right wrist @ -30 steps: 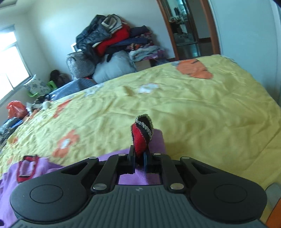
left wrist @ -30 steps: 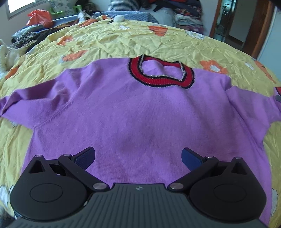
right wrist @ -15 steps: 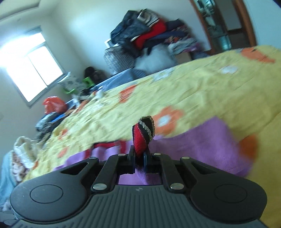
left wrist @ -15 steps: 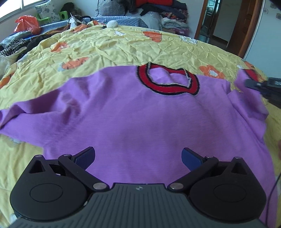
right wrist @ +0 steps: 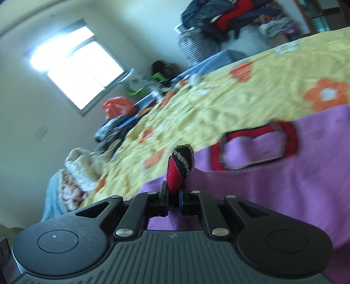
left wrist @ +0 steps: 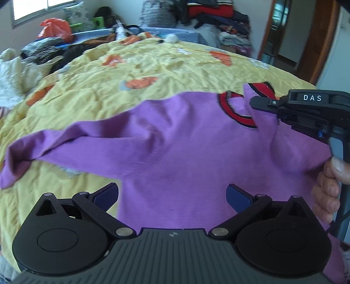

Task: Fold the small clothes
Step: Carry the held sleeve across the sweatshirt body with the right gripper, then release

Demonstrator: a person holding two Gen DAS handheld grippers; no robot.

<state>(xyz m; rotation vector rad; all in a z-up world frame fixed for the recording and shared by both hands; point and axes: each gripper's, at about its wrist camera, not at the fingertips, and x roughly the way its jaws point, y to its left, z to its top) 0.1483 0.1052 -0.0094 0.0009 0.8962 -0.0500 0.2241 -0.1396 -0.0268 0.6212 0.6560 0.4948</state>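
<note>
A purple sweater (left wrist: 186,153) with a red-and-black collar (left wrist: 231,109) lies on the yellow flowered bedspread (left wrist: 153,72). My left gripper (left wrist: 172,193) hovers open over the sweater's lower body, with nothing between its blue pads. My right gripper (left wrist: 253,101), held by a person's hand (left wrist: 328,192), is shut on the red-and-black cuff (left wrist: 260,88) of the right sleeve and holds it raised over the collar. In the right wrist view the cuff (right wrist: 179,168) sticks up from the shut right gripper (right wrist: 175,192), beside the collar (right wrist: 253,146). The other sleeve (left wrist: 32,153) lies stretched out to the left.
Loose clothes (left wrist: 26,65) and an orange bag (left wrist: 56,28) lie along the bed's far left edge. A heap of clothes (left wrist: 207,13) stands against the back wall. A wooden doorway (left wrist: 317,43) is at the right, and a bright window (right wrist: 74,65) at the left.
My right gripper has carried the cuff leftward from the bed's right side across the sweater to the collar, folding the sleeve over. The left gripper has drifted left and stayed open.
</note>
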